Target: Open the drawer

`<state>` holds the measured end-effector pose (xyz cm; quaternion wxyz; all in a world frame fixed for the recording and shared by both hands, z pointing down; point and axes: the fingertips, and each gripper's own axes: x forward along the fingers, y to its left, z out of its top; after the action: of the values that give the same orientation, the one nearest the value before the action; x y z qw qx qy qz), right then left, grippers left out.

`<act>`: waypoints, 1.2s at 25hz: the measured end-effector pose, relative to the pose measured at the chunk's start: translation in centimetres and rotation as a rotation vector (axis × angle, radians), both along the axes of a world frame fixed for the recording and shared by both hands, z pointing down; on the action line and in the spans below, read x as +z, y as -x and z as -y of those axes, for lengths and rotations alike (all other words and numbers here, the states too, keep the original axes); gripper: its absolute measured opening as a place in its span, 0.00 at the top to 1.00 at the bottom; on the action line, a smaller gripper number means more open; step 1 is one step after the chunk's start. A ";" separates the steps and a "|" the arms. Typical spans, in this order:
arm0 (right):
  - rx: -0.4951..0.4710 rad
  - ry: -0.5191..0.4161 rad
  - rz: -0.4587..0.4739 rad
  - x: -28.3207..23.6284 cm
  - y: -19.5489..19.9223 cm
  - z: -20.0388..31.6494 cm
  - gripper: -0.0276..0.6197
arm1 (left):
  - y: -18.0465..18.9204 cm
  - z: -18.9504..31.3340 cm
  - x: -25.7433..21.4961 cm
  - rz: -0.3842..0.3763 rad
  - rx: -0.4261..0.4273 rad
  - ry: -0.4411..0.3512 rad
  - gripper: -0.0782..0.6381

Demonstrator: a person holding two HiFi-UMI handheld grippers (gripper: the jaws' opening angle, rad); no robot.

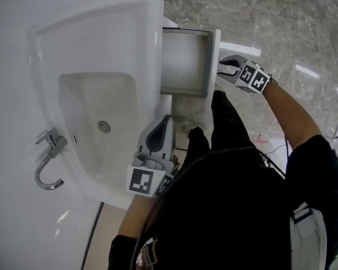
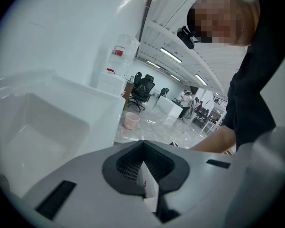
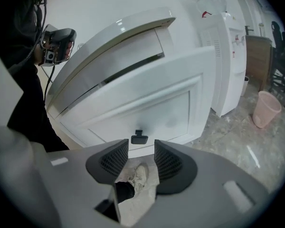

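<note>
The white vanity drawer [image 1: 183,61] stands pulled out from under the sink, its inside bare. In the right gripper view its front panel [image 3: 152,108] fills the middle, with a small dark handle [image 3: 139,137] low on it. My right gripper [image 3: 141,152] is open just short of that handle, with nothing between the pads. In the head view the right gripper [image 1: 224,67] sits at the drawer's front panel [image 1: 214,61]. My left gripper [image 1: 165,121] hovers over the sink's right rim, away from the drawer. In its own view the left gripper [image 2: 143,150] is shut and empty.
A white sink [image 1: 56,32] with a chrome faucet [image 1: 48,161] fills the left. The person's dark trousers and a shoe [image 3: 137,175] are below the drawer. A pink bucket [image 3: 266,109] and a water dispenser [image 3: 230,56] stand on the marble floor [image 1: 270,21] beyond.
</note>
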<state>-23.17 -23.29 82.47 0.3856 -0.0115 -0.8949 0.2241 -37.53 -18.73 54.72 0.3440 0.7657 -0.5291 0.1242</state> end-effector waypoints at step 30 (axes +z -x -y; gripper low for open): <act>-0.177 -0.307 0.299 -35.5 19.0 8.9 0.74 | 18.0 -7.4 -22.6 0.267 -0.553 -0.332 0.89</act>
<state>-42.17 -32.21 46.95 0.2639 -0.0644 -0.9613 0.0464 -55.56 -11.30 32.15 0.1632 0.6160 -0.7697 0.0378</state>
